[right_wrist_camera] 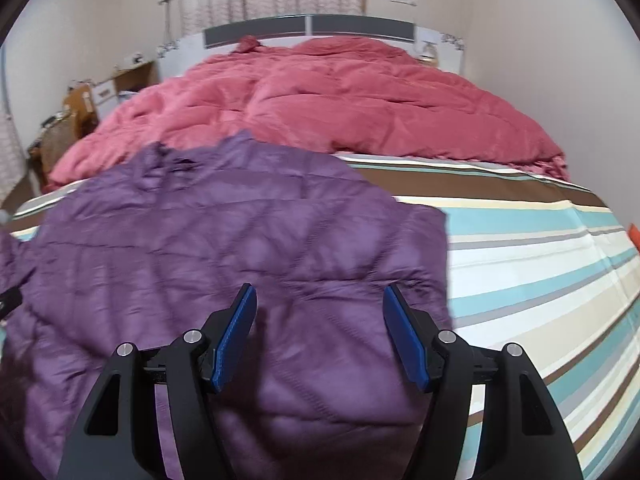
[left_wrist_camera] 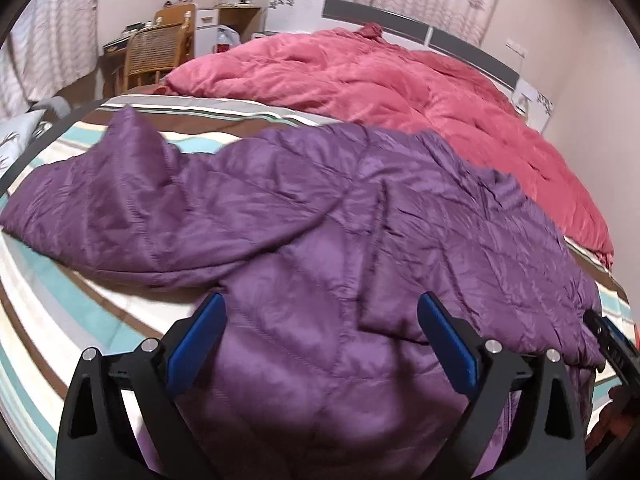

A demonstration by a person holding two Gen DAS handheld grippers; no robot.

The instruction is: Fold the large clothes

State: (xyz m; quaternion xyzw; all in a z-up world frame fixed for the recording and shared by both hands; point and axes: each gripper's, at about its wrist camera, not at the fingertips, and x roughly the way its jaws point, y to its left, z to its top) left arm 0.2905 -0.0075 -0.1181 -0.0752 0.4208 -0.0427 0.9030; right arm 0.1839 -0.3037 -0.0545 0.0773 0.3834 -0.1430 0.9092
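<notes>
From the left wrist camera, the left gripper hangs over the near hem of a purple quilted jacket spread on the striped bedsheet. Its jaws stand wide, with nothing between the blue pads but the fabric lying below them. One sleeve runs out to the left across the stripes, its long axis roughly crosswise to the gripper's forward line, while a folded flap lies on the body just ahead and to the right. Behind the jacket a pink quilt is heaped toward the headboard. At the far right edge the black tip of the right gripper shows beside the jacket's right side — too little of it to read there.

From the right wrist camera, the right gripper also holds its jaws wide and empty, poised over the jacket's near right part. The garment's straight right edge lies just right of the right-hand pad, running away toward the quilt; bare sheet lies beyond it.

By my reading, the outstretched sleeve is the next piece to bring in — it lies to the left, so the left gripper is the nearer one, and it would need to swing leftward to take the sleeve across its width.
</notes>
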